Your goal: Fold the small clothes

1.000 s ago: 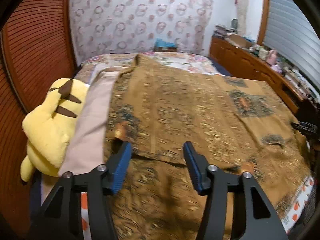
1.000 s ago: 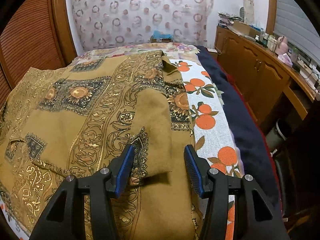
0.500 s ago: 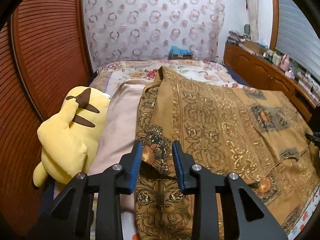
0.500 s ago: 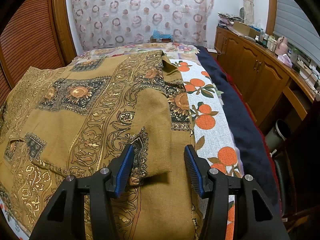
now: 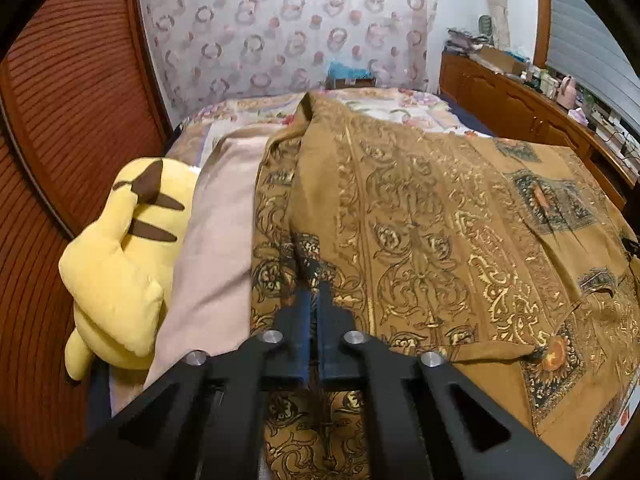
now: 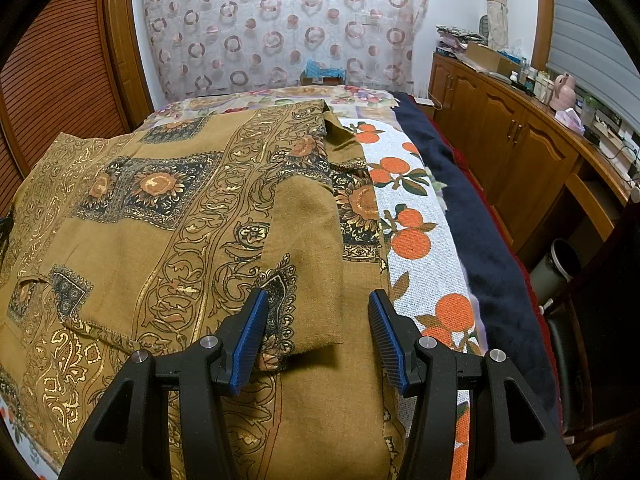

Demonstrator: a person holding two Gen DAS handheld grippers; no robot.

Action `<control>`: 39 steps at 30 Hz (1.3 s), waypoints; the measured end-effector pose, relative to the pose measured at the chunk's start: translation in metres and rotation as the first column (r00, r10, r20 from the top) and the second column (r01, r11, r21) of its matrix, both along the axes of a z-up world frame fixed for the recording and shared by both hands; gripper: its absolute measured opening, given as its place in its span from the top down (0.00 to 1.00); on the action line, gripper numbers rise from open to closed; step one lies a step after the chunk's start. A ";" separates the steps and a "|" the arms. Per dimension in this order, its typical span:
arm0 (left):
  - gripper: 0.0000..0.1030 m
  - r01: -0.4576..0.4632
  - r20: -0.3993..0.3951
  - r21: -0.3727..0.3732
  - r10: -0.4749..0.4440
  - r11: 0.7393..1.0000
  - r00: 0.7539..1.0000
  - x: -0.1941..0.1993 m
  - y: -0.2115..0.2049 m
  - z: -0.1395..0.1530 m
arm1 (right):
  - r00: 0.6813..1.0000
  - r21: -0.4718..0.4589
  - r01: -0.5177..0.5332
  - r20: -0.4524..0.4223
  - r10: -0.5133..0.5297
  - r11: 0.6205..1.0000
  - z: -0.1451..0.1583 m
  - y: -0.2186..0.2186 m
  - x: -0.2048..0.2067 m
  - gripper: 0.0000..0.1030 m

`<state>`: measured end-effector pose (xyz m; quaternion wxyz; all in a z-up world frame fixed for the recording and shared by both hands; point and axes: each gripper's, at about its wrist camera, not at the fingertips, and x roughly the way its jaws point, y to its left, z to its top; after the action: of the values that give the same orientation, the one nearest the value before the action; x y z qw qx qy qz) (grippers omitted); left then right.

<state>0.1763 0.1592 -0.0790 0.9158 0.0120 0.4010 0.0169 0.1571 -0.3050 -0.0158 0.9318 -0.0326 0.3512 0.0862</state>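
The left gripper was clamped on the brown patterned garment spread across the bed at mid-frame; the right gripper hovered open over its edge.
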 end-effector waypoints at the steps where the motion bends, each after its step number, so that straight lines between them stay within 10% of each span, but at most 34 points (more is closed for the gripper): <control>1: 0.97 0.018 0.014 -0.026 -0.017 0.999 1.000 -0.003 0.000 0.004 | 1.000 0.001 0.000 0.000 0.000 1.000 0.000 0.000 0.000 0.47; 10: 0.98 0.050 0.055 -0.069 -0.047 0.996 0.997 -0.009 -0.010 0.021 | 0.997 0.048 -0.074 -0.001 0.074 0.996 0.009 0.000 0.005 0.51; 13: 0.98 0.067 0.082 -0.081 -0.061 0.994 0.995 -0.015 -0.017 0.030 | 0.994 0.034 -0.107 0.010 0.107 0.994 0.012 0.004 0.005 0.86; 16: 0.98 0.087 0.122 -0.095 -0.075 0.992 0.990 -0.024 -0.022 0.044 | 0.989 0.038 -0.144 0.032 0.143 0.989 0.017 0.003 0.001 0.96; 28: 0.98 0.132 0.247 -0.208 -0.078 0.969 0.966 -0.095 -0.011 0.075 | 0.970 0.094 -0.184 0.178 0.165 0.978 0.054 -0.032 -0.058 0.98; 39: 0.98 0.063 0.173 -0.243 -0.021 0.968 0.985 -0.162 0.002 0.037 | 0.971 0.071 -0.186 0.167 0.173 0.980 0.046 -0.055 -0.121 0.98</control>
<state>0.0140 0.1611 -0.0419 0.9409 -0.0955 0.3207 -0.0517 0.0365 -0.3605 0.0302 0.9459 -0.0311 0.2666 0.1823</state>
